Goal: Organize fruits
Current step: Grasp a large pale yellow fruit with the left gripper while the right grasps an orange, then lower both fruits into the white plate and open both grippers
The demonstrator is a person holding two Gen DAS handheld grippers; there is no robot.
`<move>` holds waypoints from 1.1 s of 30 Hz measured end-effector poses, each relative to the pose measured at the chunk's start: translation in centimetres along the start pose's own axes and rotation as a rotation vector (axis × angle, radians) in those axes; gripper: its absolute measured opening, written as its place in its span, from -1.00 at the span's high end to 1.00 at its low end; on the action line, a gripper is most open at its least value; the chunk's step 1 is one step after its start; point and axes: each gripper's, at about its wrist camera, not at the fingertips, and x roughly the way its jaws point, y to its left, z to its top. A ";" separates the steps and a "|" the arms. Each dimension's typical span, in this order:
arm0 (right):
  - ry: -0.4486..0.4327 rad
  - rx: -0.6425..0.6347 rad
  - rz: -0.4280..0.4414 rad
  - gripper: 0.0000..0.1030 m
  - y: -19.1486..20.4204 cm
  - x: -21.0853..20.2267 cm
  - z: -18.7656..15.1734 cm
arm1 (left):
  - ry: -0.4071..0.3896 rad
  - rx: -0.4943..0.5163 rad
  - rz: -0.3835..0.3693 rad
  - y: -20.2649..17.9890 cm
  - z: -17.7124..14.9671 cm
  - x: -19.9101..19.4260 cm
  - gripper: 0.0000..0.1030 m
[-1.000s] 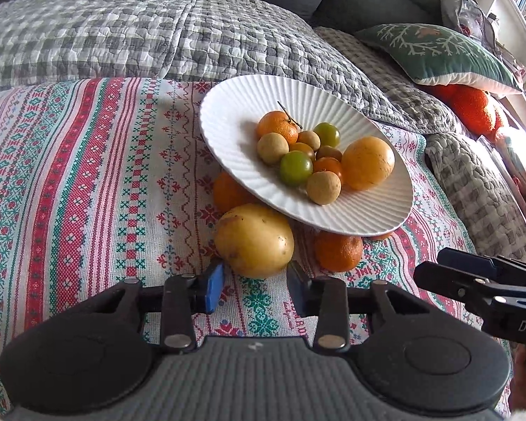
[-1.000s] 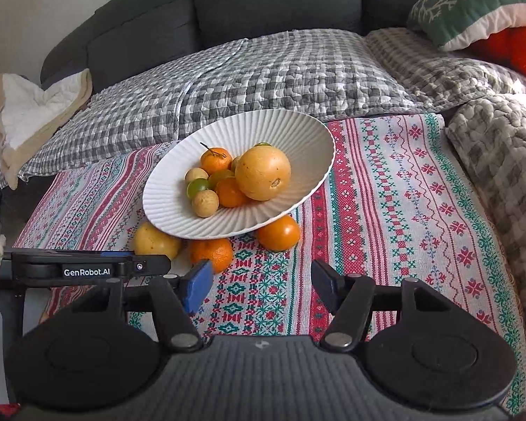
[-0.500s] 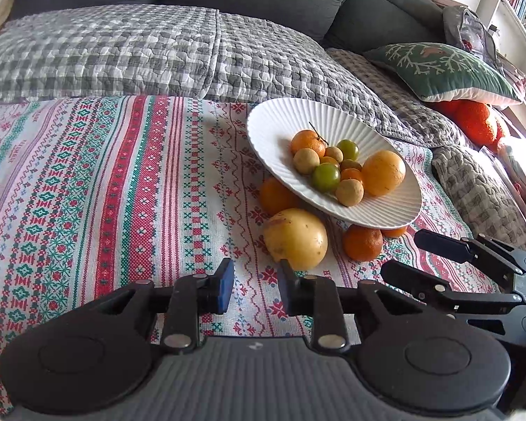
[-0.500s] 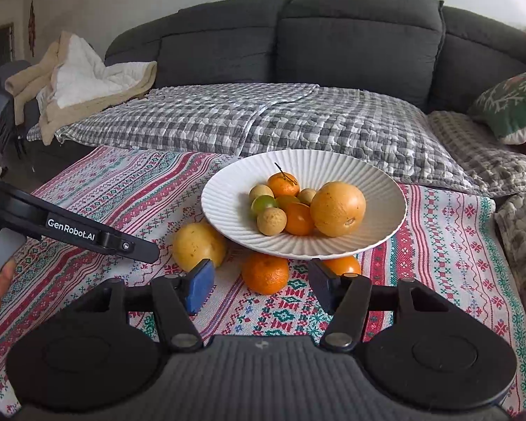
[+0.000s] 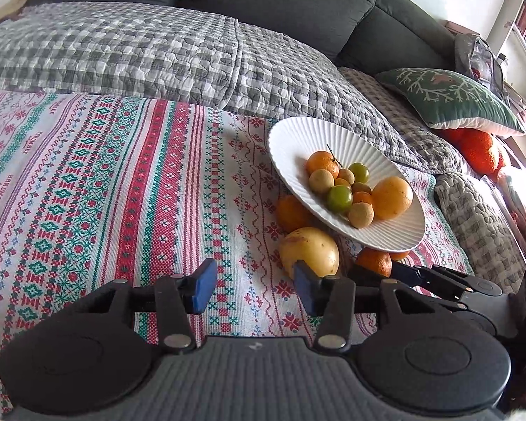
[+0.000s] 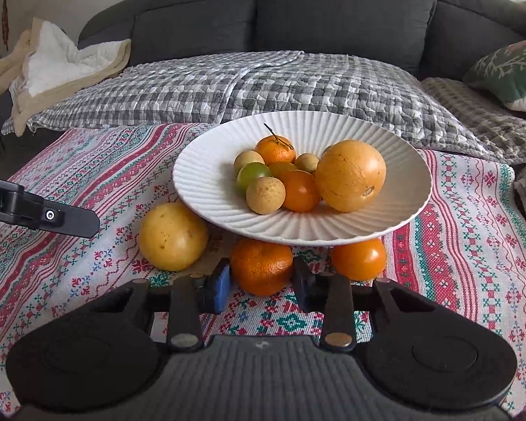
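A white ribbed plate [image 6: 207,161] [image 5: 298,140] holds several small fruits and a big orange fruit [image 6: 350,175]. It rests tilted on fruits lying on the patterned cloth. A mandarin [image 6: 261,266] lies under its front edge, between the fingers of my right gripper [image 6: 259,286], which is open around it. A yellow fruit [image 6: 172,236] [image 5: 310,251] lies left of it and a smooth orange fruit [image 6: 359,258] right of it. My left gripper [image 5: 250,289] is open and empty over the cloth, left of the yellow fruit.
The striped cloth [image 5: 87,193] covers the surface before a grey sofa [image 6: 298,17] with a checked quilt [image 6: 245,80]. A green cushion [image 5: 449,101] and orange items [image 5: 477,144] lie at the right. A beige blanket [image 6: 52,66] lies at the left.
My right gripper has moved forward and down so its fingers flank the mandarin under the plate. My left gripper has drawn back to the left and opened wider.
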 end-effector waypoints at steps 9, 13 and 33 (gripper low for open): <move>0.013 0.248 0.125 0.38 -4.1 -6.0 -1.0 | -0.032 0.226 -0.026 -5.1 -1.3 1.7 0.04; -0.066 0.261 0.105 0.38 -4.8 -9.0 -2.1 | -0.037 0.344 0.002 -6.9 -2.9 2.8 0.03; -0.108 0.325 0.177 0.37 -5.9 -10.5 -2.8 | 0.002 0.177 0.008 -4.8 -0.8 6.9 -0.15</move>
